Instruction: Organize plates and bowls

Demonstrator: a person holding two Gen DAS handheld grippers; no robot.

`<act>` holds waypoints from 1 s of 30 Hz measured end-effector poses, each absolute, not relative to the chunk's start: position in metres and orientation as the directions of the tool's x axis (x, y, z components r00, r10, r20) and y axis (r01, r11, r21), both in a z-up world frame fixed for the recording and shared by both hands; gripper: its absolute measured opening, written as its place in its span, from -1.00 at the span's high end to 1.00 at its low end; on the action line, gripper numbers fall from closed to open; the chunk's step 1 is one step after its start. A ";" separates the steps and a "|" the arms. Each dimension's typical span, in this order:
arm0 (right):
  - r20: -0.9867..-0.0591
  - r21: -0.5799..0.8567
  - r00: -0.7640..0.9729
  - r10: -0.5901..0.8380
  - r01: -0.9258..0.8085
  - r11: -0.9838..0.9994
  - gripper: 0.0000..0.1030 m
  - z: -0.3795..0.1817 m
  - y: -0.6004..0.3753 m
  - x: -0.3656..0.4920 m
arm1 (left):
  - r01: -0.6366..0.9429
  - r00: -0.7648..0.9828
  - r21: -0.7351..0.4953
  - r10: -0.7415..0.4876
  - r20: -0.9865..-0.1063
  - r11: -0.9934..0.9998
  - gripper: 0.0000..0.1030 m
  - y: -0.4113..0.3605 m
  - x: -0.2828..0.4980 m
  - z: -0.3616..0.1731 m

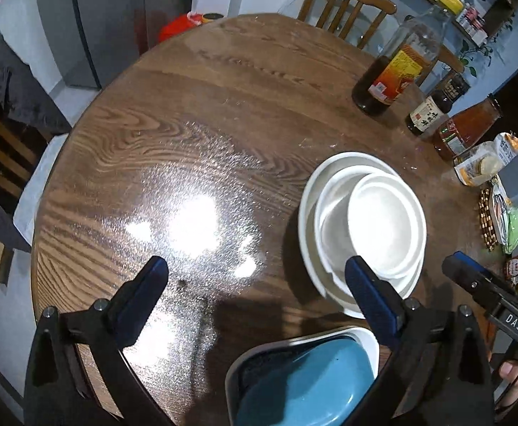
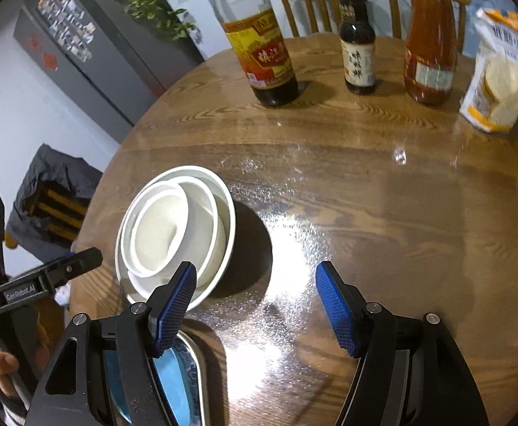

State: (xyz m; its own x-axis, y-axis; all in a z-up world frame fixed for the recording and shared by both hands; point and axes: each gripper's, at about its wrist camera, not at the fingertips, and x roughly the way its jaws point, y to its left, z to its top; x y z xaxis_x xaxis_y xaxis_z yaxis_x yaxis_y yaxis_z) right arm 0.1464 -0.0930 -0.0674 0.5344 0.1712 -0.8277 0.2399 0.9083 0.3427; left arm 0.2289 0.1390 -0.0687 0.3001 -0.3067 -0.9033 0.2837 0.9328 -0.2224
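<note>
White bowls (image 1: 365, 223) nested largest to smallest on table (image 1: 187, 106), saving space; blue dish (image 1: 308, 387) at near edge, likely next. Left gripper (image 1: 255, 277) and right gripper (image 2: 255, 305) both wide, empty

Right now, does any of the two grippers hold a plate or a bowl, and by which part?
Nothing is held. The left gripper and the right gripper both stand open above the table, near the stacked white bowls.

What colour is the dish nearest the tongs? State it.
Blue inside with a white rim, clearest in the left wrist view: dish.
</note>
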 end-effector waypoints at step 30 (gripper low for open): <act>-0.878 0.337 0.444 0.181 0.302 0.892 -0.19 -0.097 -0.096 0.182 | 0.263 0.202 -0.171 -0.228 -0.953 0.949 -0.70 0.118 0.267 -0.102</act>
